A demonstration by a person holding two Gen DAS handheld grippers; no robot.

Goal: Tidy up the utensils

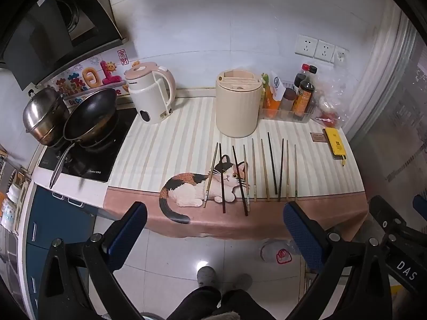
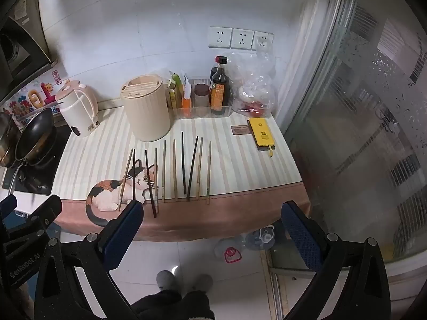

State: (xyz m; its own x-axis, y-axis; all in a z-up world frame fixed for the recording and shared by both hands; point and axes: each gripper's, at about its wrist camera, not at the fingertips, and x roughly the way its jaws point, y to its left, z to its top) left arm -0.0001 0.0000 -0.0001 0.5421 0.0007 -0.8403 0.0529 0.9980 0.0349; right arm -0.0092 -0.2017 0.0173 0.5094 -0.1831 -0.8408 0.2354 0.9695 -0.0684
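A: Steel and black iron sit at your far left: the lidded pot (image 1: 42, 117) and the wok (image 1: 90, 117) stay on the cooktop (image 1: 80, 160), clear of your work area. Why do you think the chopsticks (image 1: 250, 173) lie in a row?

B: Spread side by side on the cat-print cloth (image 1: 160, 146), most a little apart though a few lean close or touch near the tips, so you can pinch one without dragging a neighbour. Light and dark sticks are mixed, so pairing may be wanted.

A: And the cream holder (image 1: 238, 104)?

B: It stands upright just behind the row, slots facing up, likely where you drop them. The kettle (image 1: 150, 93) to its left carries a small dark brand line, too blurred for me to read.

A: Further right?

B: Sauce bottles (image 1: 304, 93) are corralled in a clear tray (image 2: 202, 112) against the wall; their orange labels are illegible. The yellow case (image 2: 263, 134) lies flat near the corner.

A: Your claws?

B: Your left gripper (image 1: 213, 229) and right gripper (image 2: 210, 226) both hover off the table's near edge, jaws spread wide, nothing between them. "DAS" shows on the neighbouring tool in the left view; the white lettering in the right view is too blurred to read
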